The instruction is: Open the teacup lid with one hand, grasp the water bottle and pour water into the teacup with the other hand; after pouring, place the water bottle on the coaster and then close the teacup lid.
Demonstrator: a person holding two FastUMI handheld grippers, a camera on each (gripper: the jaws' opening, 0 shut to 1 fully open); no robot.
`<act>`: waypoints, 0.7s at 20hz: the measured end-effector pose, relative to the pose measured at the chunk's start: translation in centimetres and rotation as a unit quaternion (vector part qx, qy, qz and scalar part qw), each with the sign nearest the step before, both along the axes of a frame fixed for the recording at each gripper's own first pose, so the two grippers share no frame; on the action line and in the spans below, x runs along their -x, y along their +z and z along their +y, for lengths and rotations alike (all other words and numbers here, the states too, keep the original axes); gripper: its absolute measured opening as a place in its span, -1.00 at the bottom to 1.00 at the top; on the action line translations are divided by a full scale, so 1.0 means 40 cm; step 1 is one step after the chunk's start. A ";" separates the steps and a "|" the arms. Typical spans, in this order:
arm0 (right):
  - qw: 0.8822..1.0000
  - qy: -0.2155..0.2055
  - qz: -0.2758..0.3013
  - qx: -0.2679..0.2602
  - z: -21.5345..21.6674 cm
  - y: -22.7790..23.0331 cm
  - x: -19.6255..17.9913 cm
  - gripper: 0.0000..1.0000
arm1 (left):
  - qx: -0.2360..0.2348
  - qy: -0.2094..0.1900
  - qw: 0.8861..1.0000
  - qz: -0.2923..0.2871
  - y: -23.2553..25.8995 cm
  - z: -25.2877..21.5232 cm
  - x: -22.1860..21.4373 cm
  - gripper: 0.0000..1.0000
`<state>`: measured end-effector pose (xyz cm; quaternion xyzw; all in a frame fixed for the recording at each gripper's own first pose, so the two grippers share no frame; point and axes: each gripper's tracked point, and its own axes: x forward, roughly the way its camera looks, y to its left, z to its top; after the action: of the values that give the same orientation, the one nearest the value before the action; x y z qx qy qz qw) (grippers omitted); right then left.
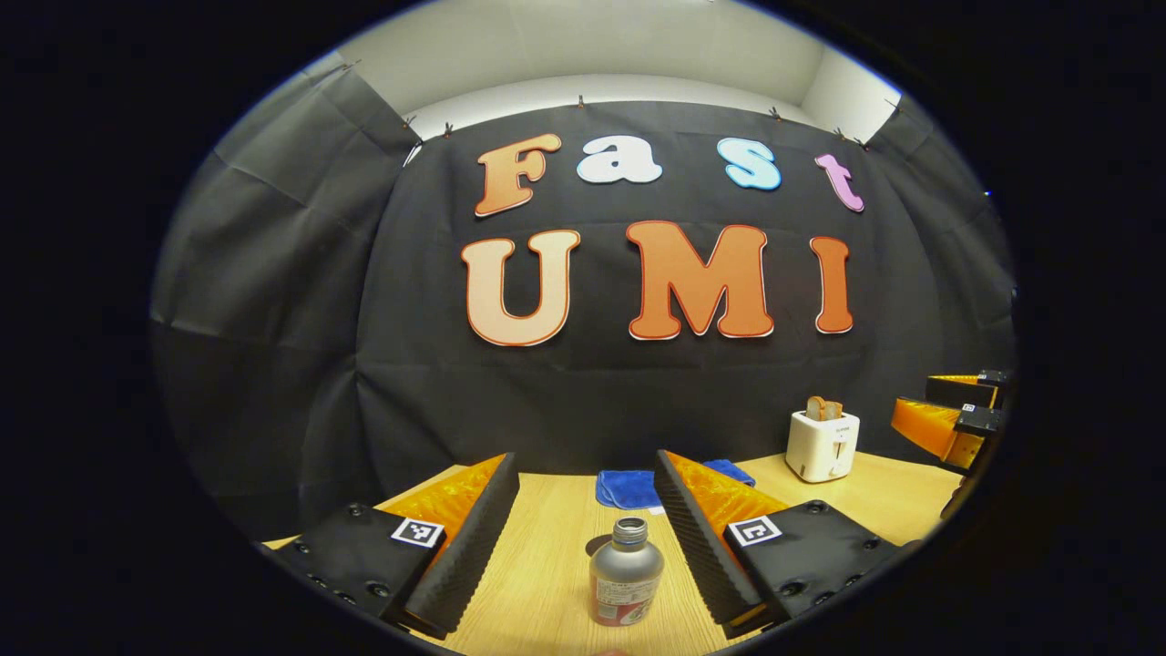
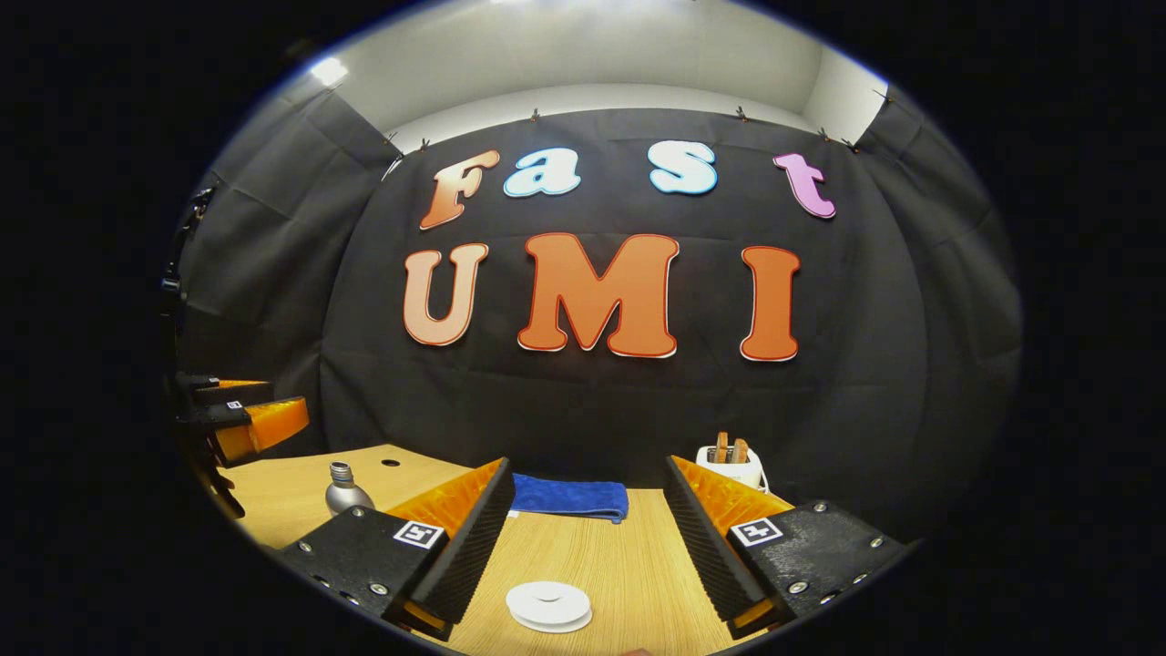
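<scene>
A silver water bottle (image 1: 626, 574) with a red label and no cap stands on the wooden table (image 1: 547, 565), low between the fingers of my left gripper (image 1: 584, 457), which is open and not touching it. The same bottle (image 2: 346, 492) shows at the left in the right gripper view, below the left gripper (image 2: 287, 401). My right gripper (image 2: 588, 462) is open above a flat white round piece with a raised middle (image 2: 548, 606); I cannot tell whether that is the teacup lid or the coaster. In the left gripper view the right gripper (image 1: 914, 394) hangs at the far right.
A folded blue cloth (image 1: 629, 487) (image 2: 569, 498) lies at the table's back edge against the black wall. A white toaster (image 1: 823, 445) (image 2: 733, 463) holding bread stands at the back right. A small dark hole (image 2: 390, 463) marks the tabletop behind the bottle.
</scene>
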<state>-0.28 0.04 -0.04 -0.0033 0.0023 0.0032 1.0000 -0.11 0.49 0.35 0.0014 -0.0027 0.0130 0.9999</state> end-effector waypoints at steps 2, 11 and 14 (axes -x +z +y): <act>1.000 -0.002 0.001 0.001 -0.004 -0.002 0.000 0.96 | -0.004 0.000 1.000 0.005 -0.007 -0.003 -0.002 0.95; 0.999 0.012 0.040 -0.007 0.012 -0.084 -0.009 0.96 | -0.002 -0.009 1.000 0.020 -0.040 -0.027 0.003 0.95; 0.998 0.014 0.058 -0.001 0.017 -0.124 -0.019 0.96 | -0.002 -0.013 1.000 0.021 -0.047 -0.034 0.005 0.92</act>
<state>0.49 0.72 -5.01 -0.0020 0.0602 0.0173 0.9980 -0.31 -0.86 -1.51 0.0037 0.0179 -0.0005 0.9998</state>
